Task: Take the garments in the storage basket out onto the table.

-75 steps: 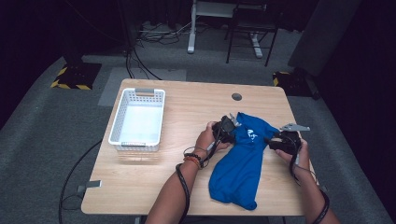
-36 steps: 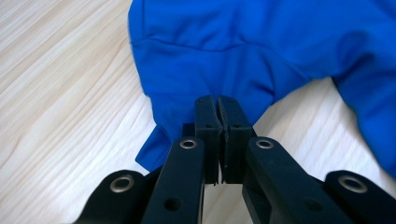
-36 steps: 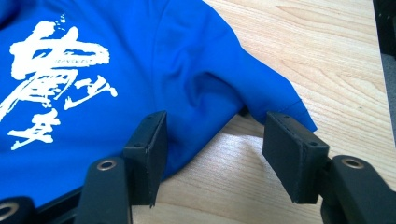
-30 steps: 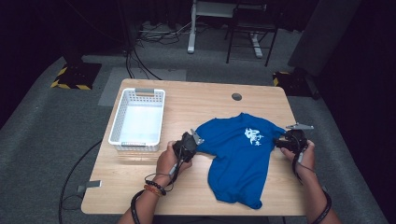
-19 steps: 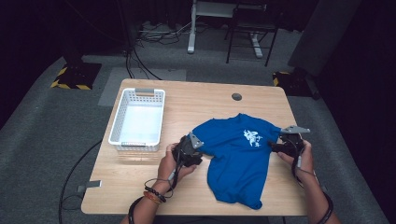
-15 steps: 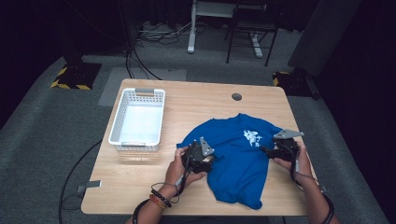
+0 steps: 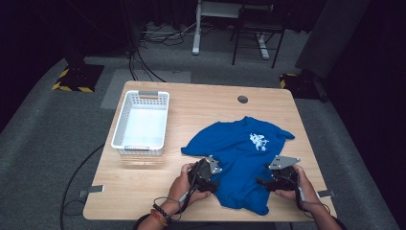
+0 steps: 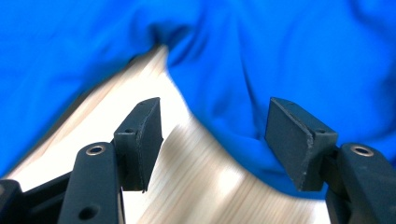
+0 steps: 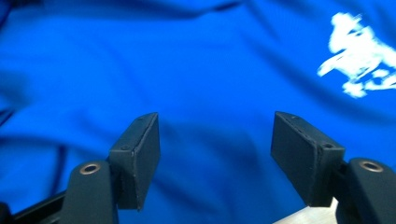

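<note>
We see a blue T-shirt [image 7: 242,160] spread on the right half of the pale wooden bench [image 7: 201,110], its soft knit rumpled into shallow folds, a small white printed emblem [image 7: 257,140] on the chest and short sleeves pointing out to either side. The bench top has a light, straight grain and rounded corners, with a small dark round grommet [image 7: 242,99] near its far edge.

Our left tool [image 7: 207,173] sits at the shirt's left hem near the front edge; in the left gripper view its two black, blocky jaws stand wide apart [image 8: 212,140], with a wavy fabric edge and bare wood between them, gripping nothing. Our right tool [image 7: 280,175] rests at the shirt's right side, a grey three-cornered plate on top; in the right gripper view its jaws are likewise spread [image 9: 215,149] over smooth blue cloth, clamping nothing.

A white plastic basket [image 7: 122,129], rectangular with latticed walls, stands on the left of the bench, well apart from the shirt.
</note>
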Available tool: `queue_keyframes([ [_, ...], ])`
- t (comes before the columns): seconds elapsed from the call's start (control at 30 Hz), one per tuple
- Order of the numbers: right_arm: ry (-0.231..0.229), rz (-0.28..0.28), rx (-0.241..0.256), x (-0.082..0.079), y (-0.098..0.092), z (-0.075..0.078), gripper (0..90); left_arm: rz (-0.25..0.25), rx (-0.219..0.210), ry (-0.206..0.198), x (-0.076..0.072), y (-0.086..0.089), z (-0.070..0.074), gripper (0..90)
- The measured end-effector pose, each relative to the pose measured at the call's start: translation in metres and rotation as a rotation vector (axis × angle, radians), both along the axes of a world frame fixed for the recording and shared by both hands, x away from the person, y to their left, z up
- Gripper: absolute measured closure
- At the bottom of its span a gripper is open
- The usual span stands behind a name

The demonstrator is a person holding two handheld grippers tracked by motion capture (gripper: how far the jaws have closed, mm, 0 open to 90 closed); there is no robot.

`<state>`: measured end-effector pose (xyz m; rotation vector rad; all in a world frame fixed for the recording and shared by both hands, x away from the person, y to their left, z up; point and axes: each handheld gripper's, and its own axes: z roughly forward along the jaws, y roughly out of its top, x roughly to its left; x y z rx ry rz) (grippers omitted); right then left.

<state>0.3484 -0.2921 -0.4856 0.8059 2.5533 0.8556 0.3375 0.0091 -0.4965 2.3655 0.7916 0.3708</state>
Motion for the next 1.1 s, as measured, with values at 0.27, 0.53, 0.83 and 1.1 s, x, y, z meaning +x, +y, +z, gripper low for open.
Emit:
queue_keyframes([
  [0.27, 0.024, -0.020, 0.001, -0.008, -0.005, -0.008, 32.3, 0.072, 0.017, 0.003, -0.001, 0.034, 0.001, 35.7],
  [0.53, 0.029, -0.005, 0.001, -0.009, -0.005, 0.003, 32.7, 0.011, -0.019, -0.031, -0.019, 0.032, 0.009, 30.6],
  [0.83, -0.031, 0.045, 0.043, 0.042, 0.056, 0.030, 34.2, -0.115, -0.017, -0.041, -0.022, -0.008, 0.011, 28.8],
  [1.1, 0.062, -0.021, 0.034, 0.115, 0.111, 0.009, 42.3, -0.195, 0.009, -0.031, -0.026, -0.025, -0.002, 27.2],
])
